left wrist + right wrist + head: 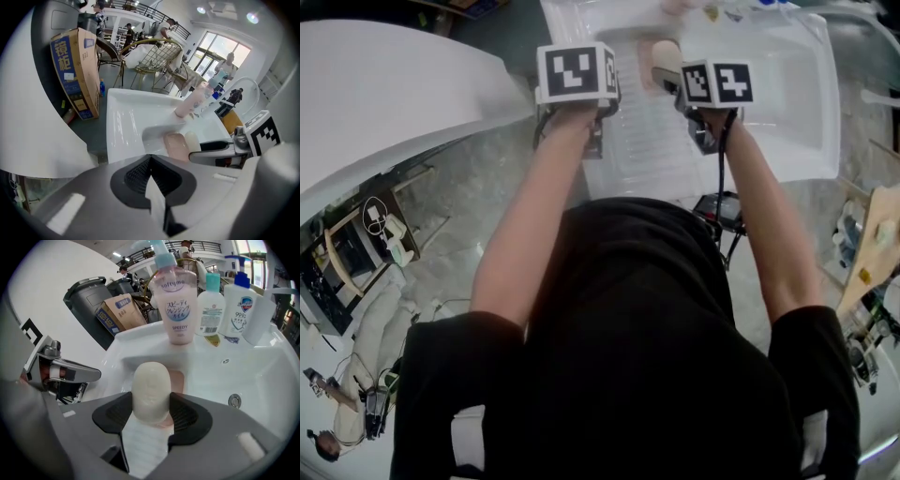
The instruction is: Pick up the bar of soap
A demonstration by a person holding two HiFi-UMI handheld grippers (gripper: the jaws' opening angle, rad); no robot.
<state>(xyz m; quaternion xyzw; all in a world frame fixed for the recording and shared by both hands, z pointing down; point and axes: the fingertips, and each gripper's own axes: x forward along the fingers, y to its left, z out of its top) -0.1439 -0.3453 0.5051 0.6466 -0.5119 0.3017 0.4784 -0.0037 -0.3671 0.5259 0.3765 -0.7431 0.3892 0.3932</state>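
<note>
Your right gripper (pixel 151 409) is clenched on the bar of soap (pixel 151 387). The pale oval bar sits upright between the two dark pads, its rounded end sticking out past them. Just behind it lies the pink soap dish (pixel 177 379), on the white sink (pixel 262 376); whether the soap touches the dish cannot be told. Along the back rim of the sink stand a pink bottle (pixel 176 305), a white bottle with a teal cap (pixel 211 310) and a pump bottle (pixel 240 310). Your left gripper (pixel 151 174) hangs beside the right one with its jaws pressed together and nothing between them.
</note>
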